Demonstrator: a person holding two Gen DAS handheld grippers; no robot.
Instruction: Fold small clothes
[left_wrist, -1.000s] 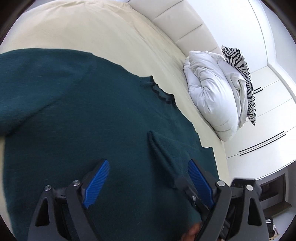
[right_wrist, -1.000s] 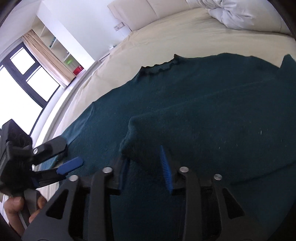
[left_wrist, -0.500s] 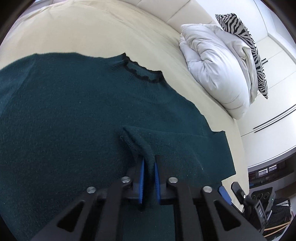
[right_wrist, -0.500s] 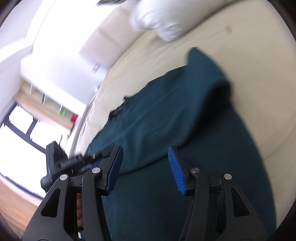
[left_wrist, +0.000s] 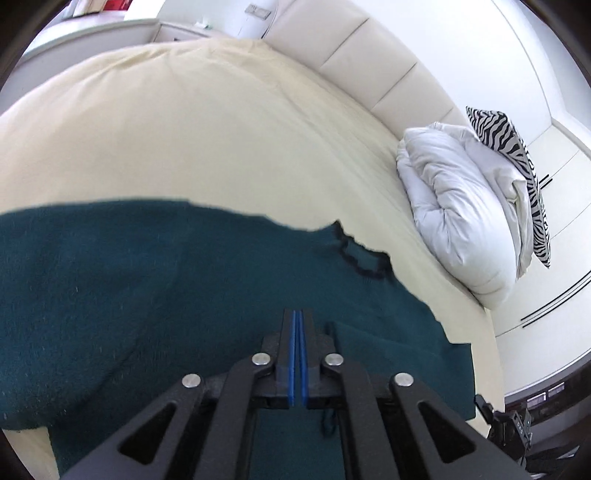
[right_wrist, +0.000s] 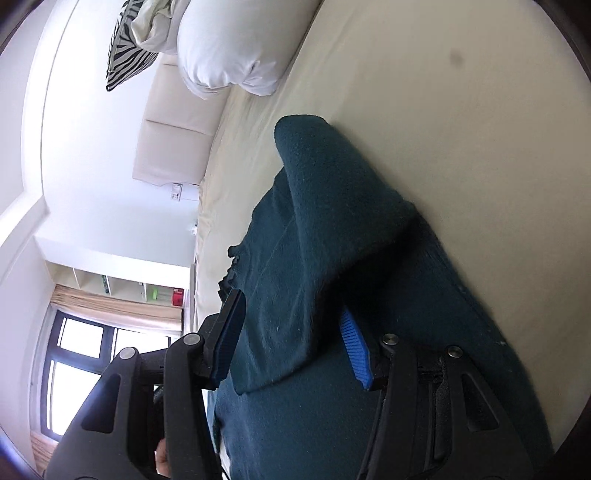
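a cream bed (left_wrist: 207, 122) with a padded white headboard (left_wrist: 373, 70) fills a bright room. a dark teal sweater (left_wrist: 155, 295) lies flat on it, near a white duvet (left_wrist: 454, 206) and zebra cushion (left_wrist: 517, 147). the left gripper (left_wrist: 297, 325) is closed, pads together, over the knit with nothing visibly between them; the right gripper (right_wrist: 291, 332) gapes around the folded sleeve (right_wrist: 325, 206).

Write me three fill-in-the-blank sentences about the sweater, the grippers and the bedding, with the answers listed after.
1. The sweater on the bed is dark ____.
2. The left gripper has its jaws ____.
3. The cushion behind the white duvet has a ____ pattern.
4. The right gripper has its jaws ____.

Missing words: green; shut; zebra; open
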